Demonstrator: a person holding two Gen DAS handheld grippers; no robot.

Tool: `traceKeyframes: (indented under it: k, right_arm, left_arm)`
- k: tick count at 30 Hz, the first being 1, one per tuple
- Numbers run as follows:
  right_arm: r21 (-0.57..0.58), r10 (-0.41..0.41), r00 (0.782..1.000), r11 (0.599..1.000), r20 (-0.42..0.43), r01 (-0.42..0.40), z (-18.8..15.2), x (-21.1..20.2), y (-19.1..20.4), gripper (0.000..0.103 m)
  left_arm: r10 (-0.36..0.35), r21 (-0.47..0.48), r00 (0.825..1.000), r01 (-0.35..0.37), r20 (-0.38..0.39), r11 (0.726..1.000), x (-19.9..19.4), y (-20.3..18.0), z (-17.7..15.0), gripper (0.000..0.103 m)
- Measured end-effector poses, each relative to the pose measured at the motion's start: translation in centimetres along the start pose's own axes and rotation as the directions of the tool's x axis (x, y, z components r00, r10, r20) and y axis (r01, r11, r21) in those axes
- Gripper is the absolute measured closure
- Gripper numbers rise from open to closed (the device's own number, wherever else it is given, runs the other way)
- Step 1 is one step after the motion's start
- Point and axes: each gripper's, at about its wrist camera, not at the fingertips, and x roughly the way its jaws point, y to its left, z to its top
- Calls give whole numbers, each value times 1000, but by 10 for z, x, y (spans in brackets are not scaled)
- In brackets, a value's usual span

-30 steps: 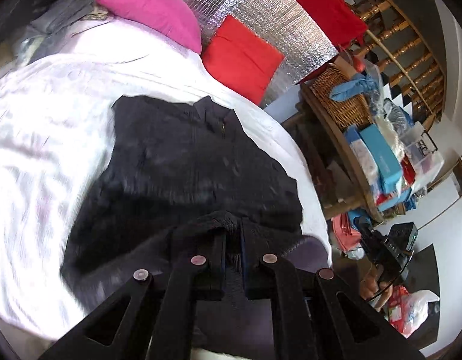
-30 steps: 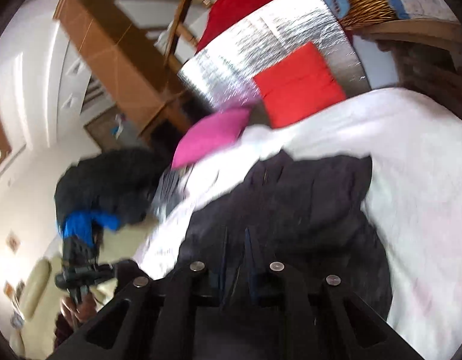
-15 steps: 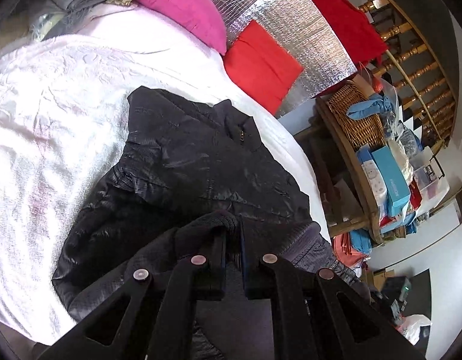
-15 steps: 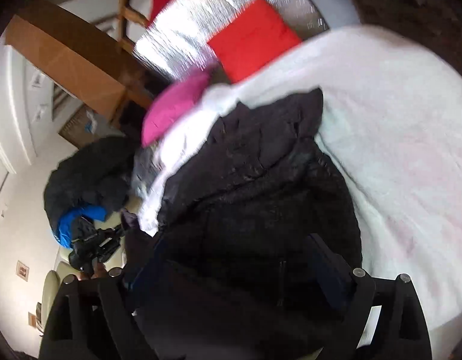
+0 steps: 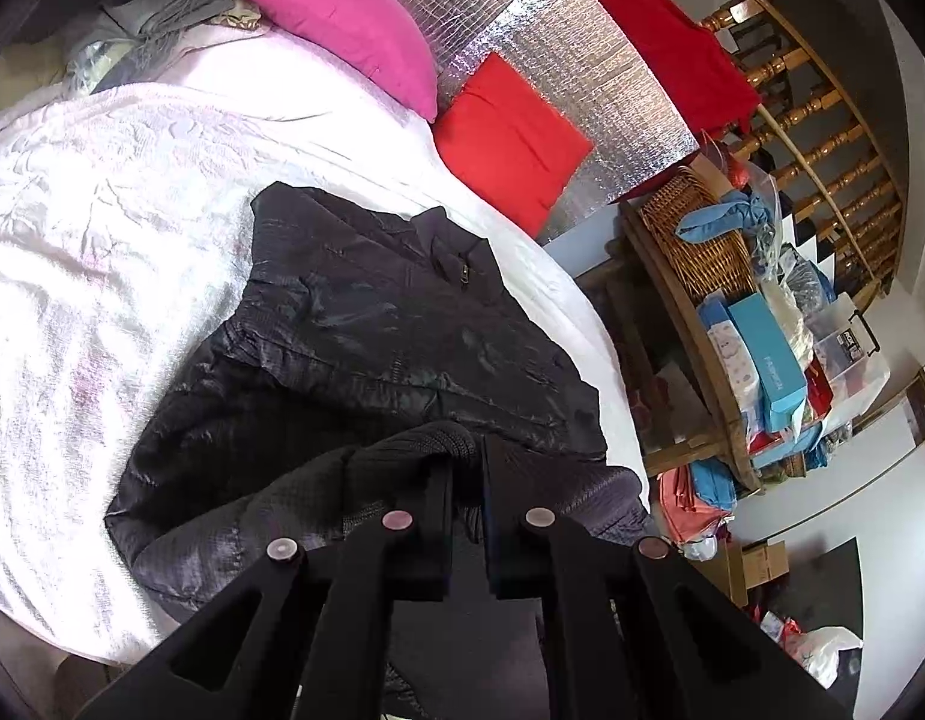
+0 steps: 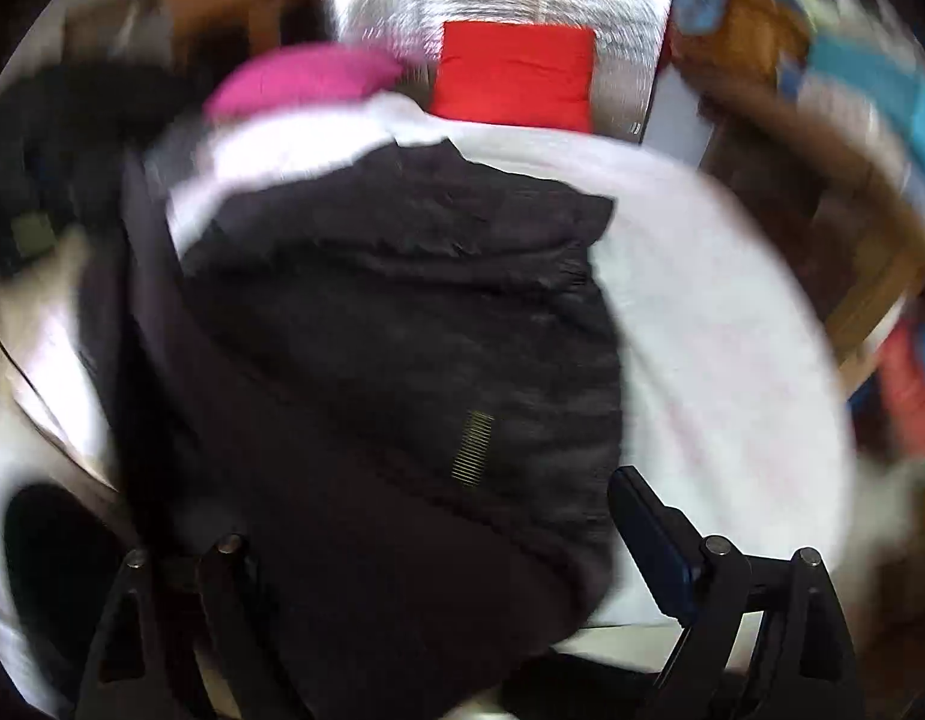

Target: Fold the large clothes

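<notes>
On the bed (image 5: 102, 192), covered by a white textured spread, a large black jacket (image 5: 390, 324) is laid out, its collar and zip pull directed toward the head edge, where a pink pillow (image 5: 348, 24) and a red cushion (image 5: 510, 132) are propped. A cluttered wooden shelf (image 5: 690, 312) is seen past the side edge of the bed, well apart from the garment.

The step in hand is judged to be an early fold: one portion of the jacket near the foot edge is raised, while the body of the garment lies flat and unfolded.

The left gripper (image 5: 467, 468) is fully closed on a ribbed edge of the jacket, apparently a cuff or hem, which is bunched between its fingers.

The right gripper (image 6: 414, 516) is spread wide above the near part of the jacket (image 6: 402, 300); dark cloth lies between its fingers, but no pad is seen pressing on it, so nothing is held. This view is heavily blurred, and finer detail cannot be determined.

For the next move, a second hold on the jacket's near edge is probably required of the right gripper, so that the raised portion can be carried over the body evenly. The slippery shell may slide if it is pinched too shallowly.
</notes>
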Motion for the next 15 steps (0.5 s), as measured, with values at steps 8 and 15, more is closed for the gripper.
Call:
traceKeyframes:
  k: [8,15]
  right_arm:
    - [293,65,986,956,-156,-17,-32,10,-79,23]
    - [503,428,893,807,-139,-309,-50,40,-89,80]
  left_arm:
    - [-32,-3,999,32,2,999,-9,1,-8,95]
    - [-48,-1,999,48,7,999,-20,0,-11,95]
